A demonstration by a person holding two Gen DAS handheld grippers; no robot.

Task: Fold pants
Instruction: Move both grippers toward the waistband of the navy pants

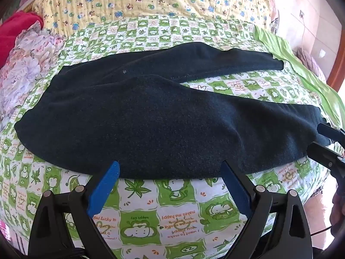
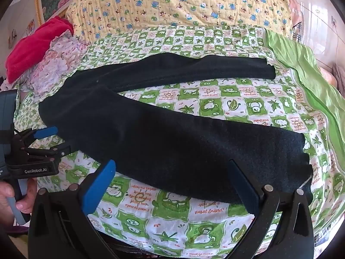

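Both grippers' fingers [image 1: 170, 168] [image 2: 172, 168] gape wide, seemingly just above spread dark pants [image 1: 151, 116].

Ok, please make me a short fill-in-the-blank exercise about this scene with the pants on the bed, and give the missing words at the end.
1. The pants are dark and lie spread on a sheet checked in white and ____.
2. The jaws of the left gripper stand ____, with nothing held between them.
3. The two legs of the pants lie ____, with sheet showing between them.
4. Behind the sheet lies a ____ quilt printed with small animals.

Missing words: green; open; apart; yellow
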